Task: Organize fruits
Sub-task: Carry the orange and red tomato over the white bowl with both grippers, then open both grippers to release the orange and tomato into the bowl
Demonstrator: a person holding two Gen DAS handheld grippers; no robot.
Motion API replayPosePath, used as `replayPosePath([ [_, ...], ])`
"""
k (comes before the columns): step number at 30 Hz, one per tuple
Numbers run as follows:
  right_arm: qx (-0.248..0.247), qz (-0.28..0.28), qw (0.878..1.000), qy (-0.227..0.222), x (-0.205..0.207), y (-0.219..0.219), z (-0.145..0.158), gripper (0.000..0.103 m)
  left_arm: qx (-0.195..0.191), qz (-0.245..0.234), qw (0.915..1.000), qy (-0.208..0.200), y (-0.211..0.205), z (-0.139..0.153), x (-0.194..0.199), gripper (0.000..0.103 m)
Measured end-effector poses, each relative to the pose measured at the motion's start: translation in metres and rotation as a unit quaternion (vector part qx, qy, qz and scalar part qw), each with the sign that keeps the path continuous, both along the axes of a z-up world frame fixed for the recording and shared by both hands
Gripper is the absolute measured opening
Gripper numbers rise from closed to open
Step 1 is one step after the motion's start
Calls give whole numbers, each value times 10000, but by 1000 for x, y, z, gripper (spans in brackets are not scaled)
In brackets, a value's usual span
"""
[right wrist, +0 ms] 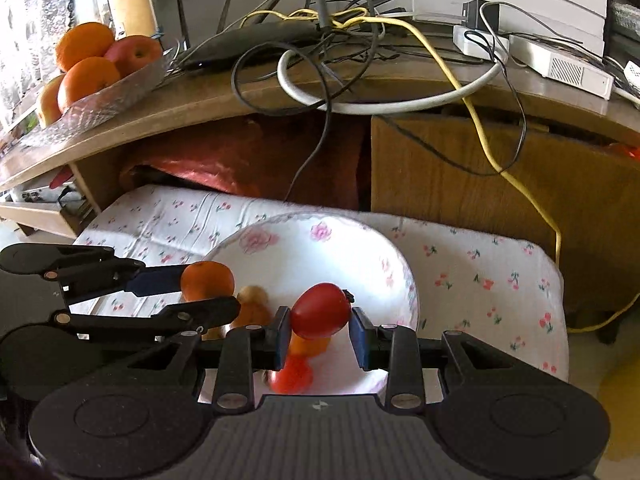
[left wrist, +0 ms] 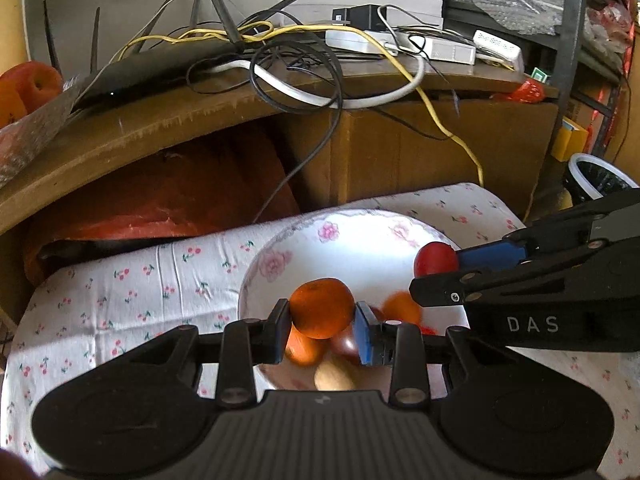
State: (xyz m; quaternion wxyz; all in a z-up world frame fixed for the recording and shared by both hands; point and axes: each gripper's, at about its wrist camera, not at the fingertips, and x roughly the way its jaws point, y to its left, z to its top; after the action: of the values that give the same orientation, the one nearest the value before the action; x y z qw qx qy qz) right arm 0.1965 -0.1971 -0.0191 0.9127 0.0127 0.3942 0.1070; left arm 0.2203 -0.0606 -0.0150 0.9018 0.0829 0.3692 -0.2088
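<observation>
- Orange skin first: my left claw [left wrist: 322, 320] is pinching a mandarin [left wrist: 322, 307], one blue pad [left wrist: 366, 334] on its right side, black pad on its left. Fruit sits lifted above the plate [left wrist: 348, 248], over the near part of it.
- Same mandarin from the right wrist cam: [right wrist: 207, 280], left of centre, held by the left claw [right wrist: 200, 290] coming in from the left.
- My right claw [right wrist: 319, 328] is clamped on a red tomato-like fruit [right wrist: 320, 310], pads touching both sides. Also raised over the plate [right wrist: 320, 256], nearer its right half.
- From the left cam that red fruit [left wrist: 436, 258] shows at the plate's right rim, in the tip of the right claw [left wrist: 436, 272].
- Below the two held pieces, more fruit lies on the plate, blurred: another orange one [left wrist: 402, 307], a red one [right wrist: 292, 374], a brownish-yellow one [right wrist: 252, 300]. Can't tell exactly what kinds.
- Plate: white w/ pink flower print, sitting on a white cloth [right wrist: 480, 276] w/ small cherry pattern.
- Far side: wooden desk [right wrist: 200, 104] above the cloth, red fabric [right wrist: 248, 160] tucked under it.
- On the desk, far left: silvery tray [right wrist: 100, 108] w/ oranges [right wrist: 84, 44] and an apple [right wrist: 134, 54].
- Desk centre/right: tangle of cables, incl. a yellow cable [right wrist: 472, 112] hanging down the front, a thick white loop, a black router w/ antennas [right wrist: 248, 40], white boxes [right wrist: 560, 64] far right.
</observation>
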Motion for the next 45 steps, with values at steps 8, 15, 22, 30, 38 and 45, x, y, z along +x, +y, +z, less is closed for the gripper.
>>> replayPosePath([
  [8,105,-42,9999,67,20,-5,-9,28,62,-49,10000,-7,-4,-8,19,41],
  [15,169,-23,9998,120,28,-6,-17,30,114,-48,9999,65,-5,-16,28,40],
  [22,138,-42,9999,58,30,-5,-18,31,113,-36,9999,121,-4,-18,32,41],
  [30,160,-53,9998,79,31,-7,-20,32,155,-22,9998,115,-6,-18,33,42],
  [38,154,-78,9998,57,31,-10,-19,36,140,-13,9998,141,-5,-17,33,42],
  [45,145,-153,9998,15,28,-13,-17,37,179,-28,9998,78,-7,-14,32,49],
])
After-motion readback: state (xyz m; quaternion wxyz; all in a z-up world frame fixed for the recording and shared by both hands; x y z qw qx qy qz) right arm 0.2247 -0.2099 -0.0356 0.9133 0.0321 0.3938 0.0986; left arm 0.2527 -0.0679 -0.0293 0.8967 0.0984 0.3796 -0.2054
